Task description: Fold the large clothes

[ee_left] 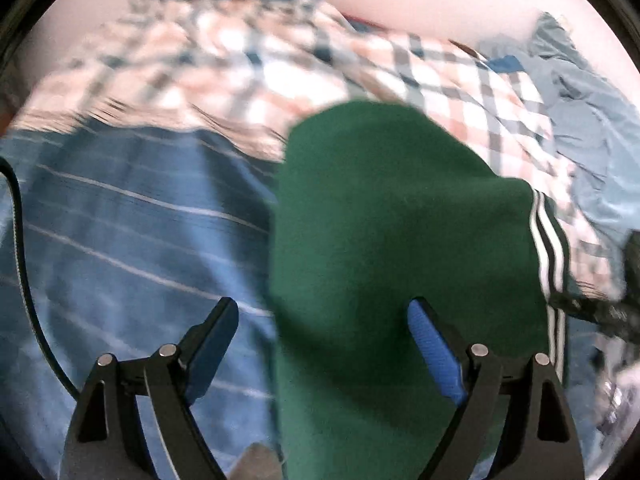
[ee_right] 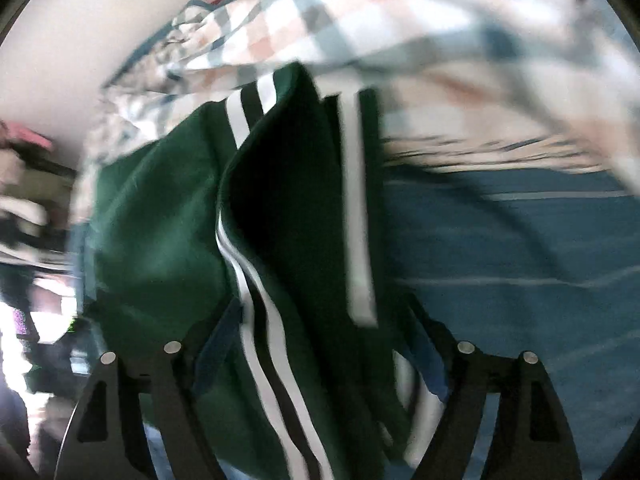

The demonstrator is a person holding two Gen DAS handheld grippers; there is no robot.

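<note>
A dark green garment [ee_left: 380, 200] with white side stripes [ee_left: 548, 248] lies bunched on a blue striped bedsheet [ee_left: 140, 220]. My left gripper [ee_left: 320, 306] points down at it and is open. Its left finger hangs over the sheet and its blue-padded right finger over the green cloth, with nothing pinched. In the right wrist view the green garment [ee_right: 160, 208] is folded over itself, and its stripes [ee_right: 256, 320] run between the fingers. My right gripper [ee_right: 322, 304] stands wide open over the cloth, which lies loose between the jaws. The view is blurred.
A pink, white and grey plaid blanket [ee_left: 240, 60] [ee_right: 360, 12] is heaped behind the garment. A light blue garment [ee_left: 580, 120] lies at the far right by the wall. A black cable [ee_left: 24, 260] hangs at the left. Blurred clutter [ee_right: 24, 200] sits beyond the bed edge.
</note>
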